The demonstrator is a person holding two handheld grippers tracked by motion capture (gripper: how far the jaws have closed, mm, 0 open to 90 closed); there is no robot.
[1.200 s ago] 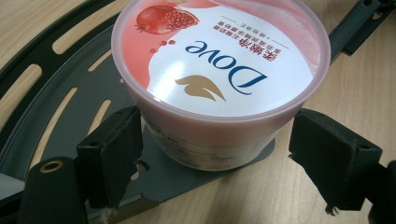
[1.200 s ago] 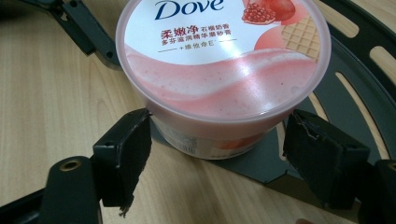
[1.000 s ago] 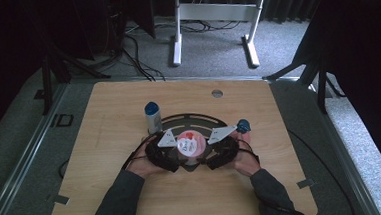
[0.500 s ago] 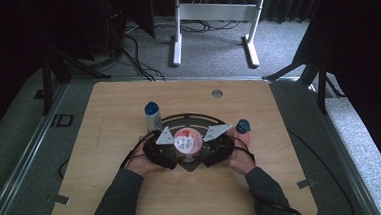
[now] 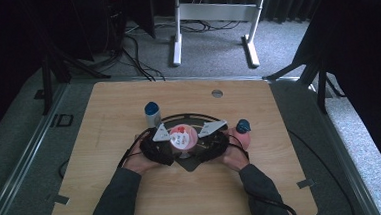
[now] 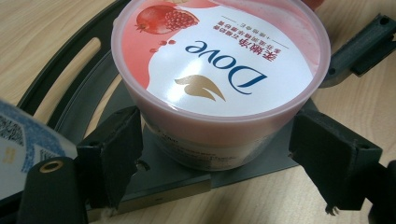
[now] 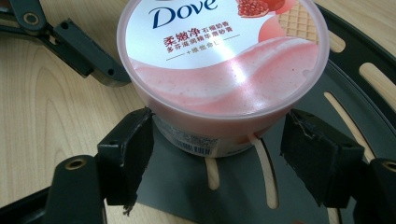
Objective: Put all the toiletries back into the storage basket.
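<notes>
both grippers, the left gripper (image 5: 167, 150) and right gripper (image 5: 203, 147), flanked the pink tub (image 5: 182, 136) on the slotted tray (image 7: 345, 79) with jaws wide apart, gripping nothing; closing on it seemed next.

We see a pink tub (image 6: 219, 79) whose lid carries a white field, dark blue lettering, a gold bird mark and red pomegranate art; beside that art, a tan waffle patch. Under the tub lies a dark grey slotted plate (image 7: 196, 186). The table (image 5: 104, 118) is pale wood grain. Both grippers' fingers (image 6: 112, 154) are black. Beyond the tub stands a white bottle (image 5: 152, 115) with a blue cap.
</notes>
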